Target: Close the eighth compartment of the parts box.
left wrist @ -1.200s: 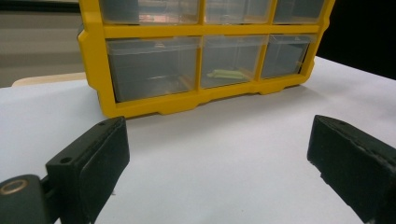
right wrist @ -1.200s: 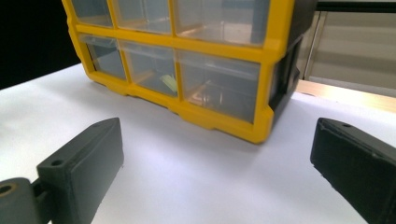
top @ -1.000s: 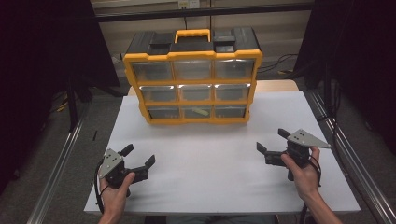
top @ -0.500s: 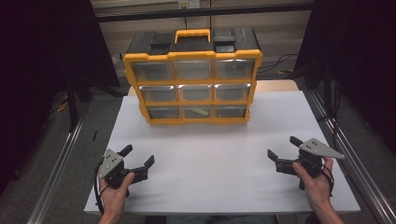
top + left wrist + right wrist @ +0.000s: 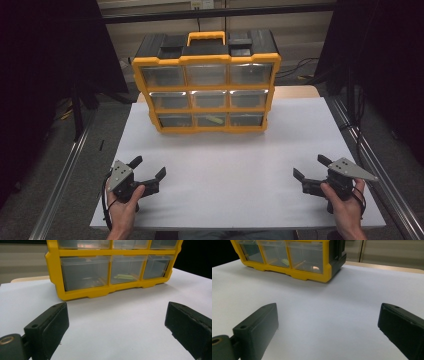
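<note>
- Drawer cabinet [image 5: 206,85]: yellow frame, black top with yellow handle, nine clear drawers in three rows of three. Stands at the far middle of the desk [image 5: 240,170], at 12 o'clock from the person, long axis running 9 to 3 o'clock, drawer fronts facing the near edge.
- Bottom middle drawer [image 5: 210,120]: holds a pale yellow-green piece, seen through the clear front; seen too in the left gripper view [image 5: 127,268].
- Left gripper [image 5: 148,170]: near-left part of the desk, jaws spread wide and empty. Cabinet lies toward 1 o'clock from it, well apart; the jaws point that way, low over the white surface.
- Right gripper [image 5: 312,167]: near-right part of the desk, jaws likewise wide and empty. Cabinet lies toward 10 to 11 o'clock from it, well apart; its own view takes in the cabinet's right-hand corner [image 5: 329,263].
- Judgement: the left gripper looks somewhat nearer the drawer fronts; either would need a forward reach toward 12 o'clock.
- Hands: each wrapped round its gripper's handle, forearms entering from 6 o'clock.
</note>
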